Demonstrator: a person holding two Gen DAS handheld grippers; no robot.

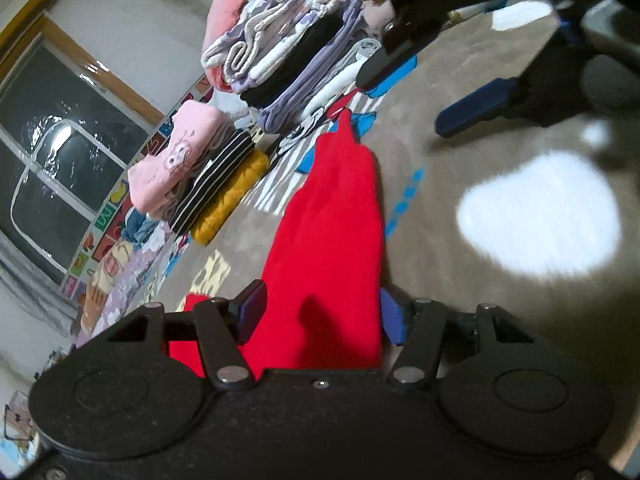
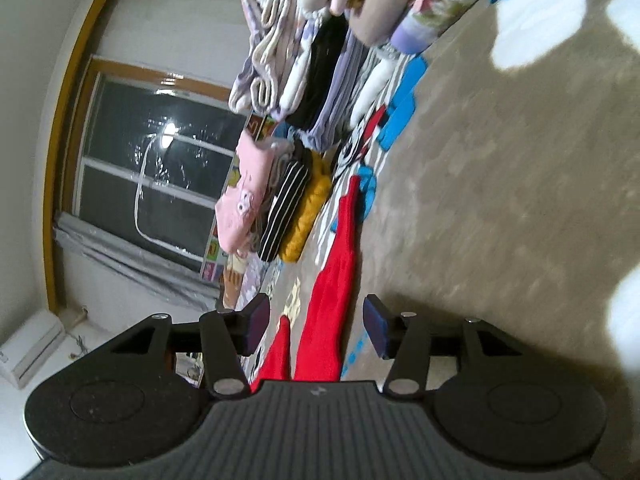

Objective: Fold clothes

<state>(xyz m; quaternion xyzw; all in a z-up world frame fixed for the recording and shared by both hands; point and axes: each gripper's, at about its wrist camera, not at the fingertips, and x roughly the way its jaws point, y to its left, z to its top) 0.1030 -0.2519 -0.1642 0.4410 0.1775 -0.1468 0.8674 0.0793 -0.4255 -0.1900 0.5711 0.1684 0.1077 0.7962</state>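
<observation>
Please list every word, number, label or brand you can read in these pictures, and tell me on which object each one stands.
No text can be read with certainty.
Colourful square-tiled play mat by the window: letter-like shapes, too blurred to read.
Pink folded garment: a cartoon face only, no words.
Grey carpet: blue marks, not legible.

The garment (image 1: 332, 240) lying on the carpet is plain bright red. The carpet (image 1: 500, 100) is beige with white blotches and blue marks. At ten o'clock, a small stack shows a pink top (image 1: 168, 164), a black piece with thin white stripes (image 1: 216, 184) and a mustard-yellow knit (image 1: 232, 200). At twelve o'clock, the taller pile (image 1: 280, 48) mixes lilac, white and black. The gripper pads (image 1: 252, 316) are dark blue on black frames.
</observation>
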